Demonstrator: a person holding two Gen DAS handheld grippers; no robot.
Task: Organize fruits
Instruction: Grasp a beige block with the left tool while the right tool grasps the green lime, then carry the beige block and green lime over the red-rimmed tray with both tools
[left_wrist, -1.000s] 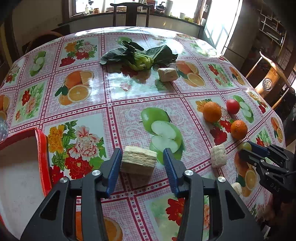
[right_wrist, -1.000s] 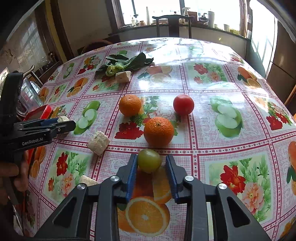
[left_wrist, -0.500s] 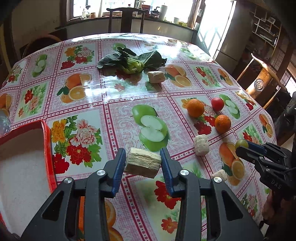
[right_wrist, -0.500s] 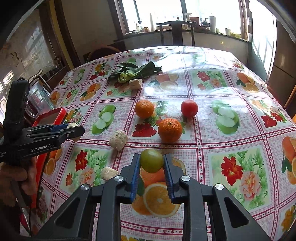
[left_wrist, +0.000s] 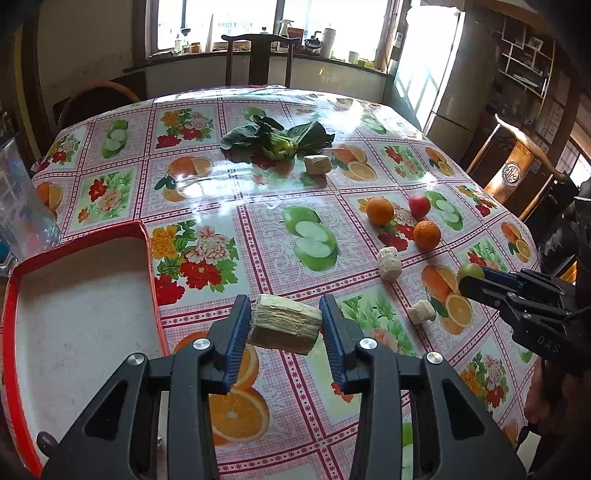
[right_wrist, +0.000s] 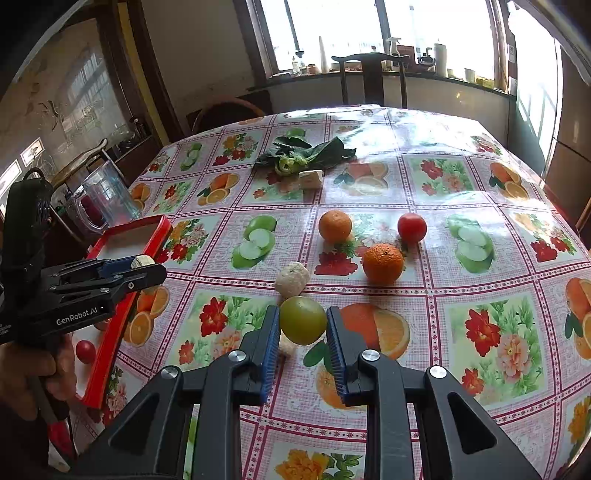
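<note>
My left gripper (left_wrist: 284, 325) is shut on a pale beige chunk (left_wrist: 283, 325) and holds it above the table, right of the red tray (left_wrist: 149, 254). My right gripper (right_wrist: 303, 326) is shut on a green round fruit (right_wrist: 303, 320), lifted over the tablecloth. Two oranges (right_wrist: 335, 226) (right_wrist: 383, 263) and a red fruit (right_wrist: 412, 227) sit mid-table. More beige chunks lie near them (right_wrist: 291, 278) and by the greens (right_wrist: 311, 179). The right gripper with the green fruit (left_wrist: 471, 272) shows at right in the left wrist view. A small red fruit (right_wrist: 85, 351) lies in the tray.
Leafy greens (left_wrist: 275, 138) lie at the far side. A clear plastic jug (right_wrist: 107, 197) stands left of the tray. Chairs stand around the table (left_wrist: 258, 59) (left_wrist: 517, 173). Another small beige chunk (left_wrist: 421, 312) lies near the table's right edge.
Both grippers have lifted and drawn back, each carrying its piece. The left gripper has come closer to the red tray.
</note>
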